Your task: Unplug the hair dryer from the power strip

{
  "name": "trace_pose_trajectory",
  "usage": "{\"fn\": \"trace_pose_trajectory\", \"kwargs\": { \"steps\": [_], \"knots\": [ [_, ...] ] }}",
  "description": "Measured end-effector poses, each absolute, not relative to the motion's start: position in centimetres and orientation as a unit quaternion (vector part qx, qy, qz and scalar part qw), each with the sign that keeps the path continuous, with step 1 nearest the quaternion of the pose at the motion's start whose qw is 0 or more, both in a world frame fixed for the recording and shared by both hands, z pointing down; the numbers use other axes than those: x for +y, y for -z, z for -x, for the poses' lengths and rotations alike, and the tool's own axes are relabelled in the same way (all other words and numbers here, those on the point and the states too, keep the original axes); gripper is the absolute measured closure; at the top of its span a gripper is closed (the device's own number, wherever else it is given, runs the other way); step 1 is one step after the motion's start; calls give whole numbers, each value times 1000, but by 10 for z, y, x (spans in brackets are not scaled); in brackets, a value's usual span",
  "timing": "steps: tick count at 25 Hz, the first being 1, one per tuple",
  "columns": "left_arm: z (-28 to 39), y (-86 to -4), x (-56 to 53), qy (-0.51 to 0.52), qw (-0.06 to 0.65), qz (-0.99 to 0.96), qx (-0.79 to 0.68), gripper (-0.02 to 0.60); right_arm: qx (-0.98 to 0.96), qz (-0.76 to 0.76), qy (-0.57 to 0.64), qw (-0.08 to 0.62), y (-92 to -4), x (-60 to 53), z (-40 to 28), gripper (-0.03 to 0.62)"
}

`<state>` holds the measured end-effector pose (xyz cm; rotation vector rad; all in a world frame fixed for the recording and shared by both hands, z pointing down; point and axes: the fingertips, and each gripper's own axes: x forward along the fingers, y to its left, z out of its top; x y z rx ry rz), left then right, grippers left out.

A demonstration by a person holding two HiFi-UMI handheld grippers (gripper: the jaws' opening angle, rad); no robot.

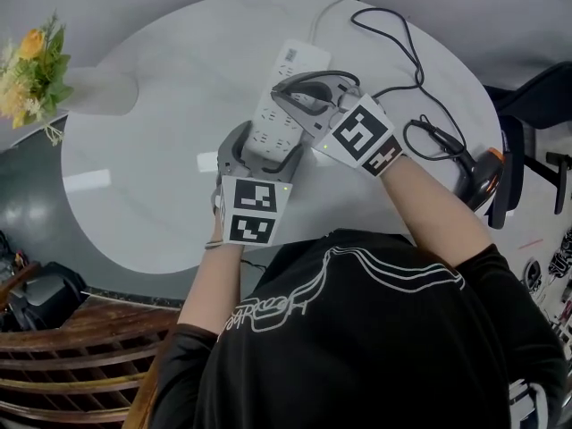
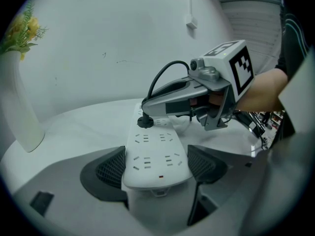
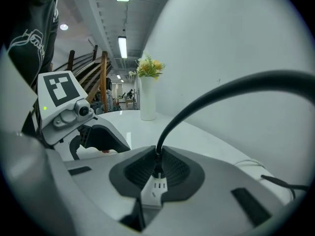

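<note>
A white power strip [image 1: 279,114] lies mid-table. My left gripper [image 1: 259,156] is shut on its near end; in the left gripper view the strip [image 2: 155,151] fills the gap between the dark pads [image 2: 110,168]. The black plug [image 2: 145,122] sits in a socket near the far end, and my right gripper [image 1: 306,92] is shut on it. In the right gripper view the plug [image 3: 158,167] is pinched between the pads, with its black cord [image 3: 197,104] arching up and right. That cord [image 1: 402,43] loops across the table to the black and orange hair dryer [image 1: 483,175] at the right edge.
A white vase of yellow flowers [image 1: 40,65] stands at the table's left edge. The strip's white cable [image 1: 326,12] runs off the far side. A dark chair [image 1: 536,105] is to the right, and wooden railings [image 1: 80,347] are at the lower left.
</note>
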<state>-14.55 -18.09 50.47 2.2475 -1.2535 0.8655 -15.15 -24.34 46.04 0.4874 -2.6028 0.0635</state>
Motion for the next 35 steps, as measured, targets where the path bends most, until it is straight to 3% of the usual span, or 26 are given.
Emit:
{"fn": "trace_pose_trajectory", "kwargs": {
  "steps": [9, 23, 35],
  "knots": [
    [146, -504, -180, -315, 208, -811, -447, 196, -954, -172, -76, 232, -462, -246, 148, 568],
    [146, -505, -182, -315, 213, -815, -438, 195, -946, -187, 2, 266, -460, -242, 152, 569],
    [146, -504, -180, -311, 207, -817, -438, 196, -948, -193, -87, 236, -460, -248, 145, 569]
  ]
}}
